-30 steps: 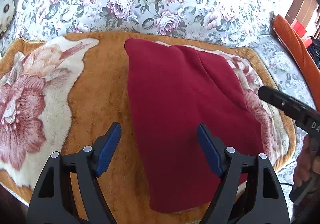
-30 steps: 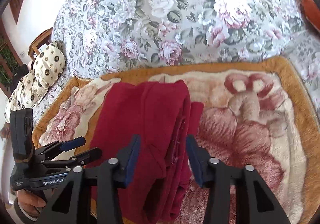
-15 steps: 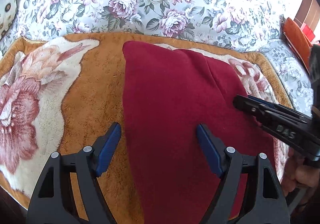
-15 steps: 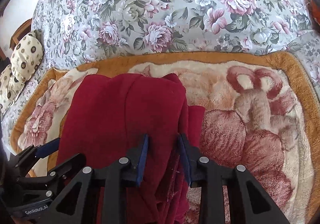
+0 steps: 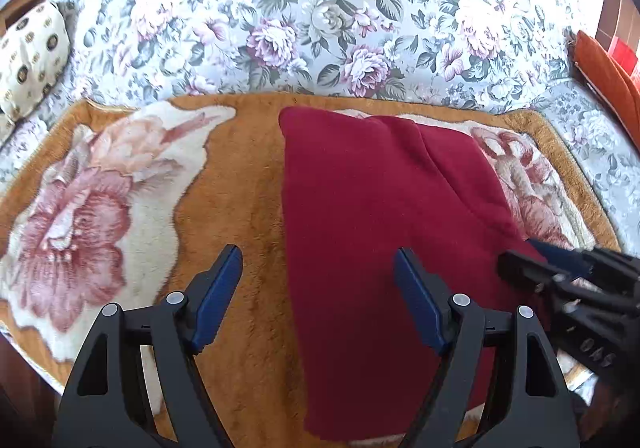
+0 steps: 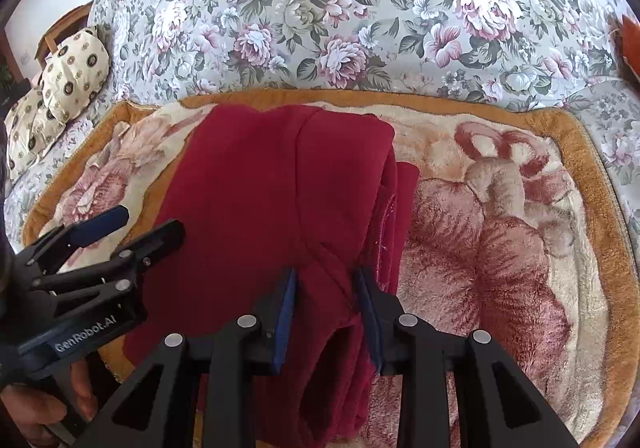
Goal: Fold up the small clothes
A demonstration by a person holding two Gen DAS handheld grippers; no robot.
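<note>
Right tongs (image 6: 326, 284): blue-padded fingers are seen drawn close together, pinching a raised fold at the right-hand edge of the dark red fleece garment (image 6: 280, 208); cloth is bunched between the pads. Left tongs (image 5: 318, 276): fingers are held wide apart above the garment's left border, nothing between them; one pad is seen over the red cloth, the other over bare blanket. In the left wrist view the right tongs (image 5: 520, 260) are seen entering at the garment's (image 5: 360, 208) right edge. The garment is laid folded lengthwise, in layers, near the middle of the plush orange-bordered blanket with large pink flower print (image 5: 240, 188), which is spread over a grey floral-patterned bedcover (image 6: 320, 8). A cream cushion with dark round medallions (image 6: 68, 76) is noted at far left.
</note>
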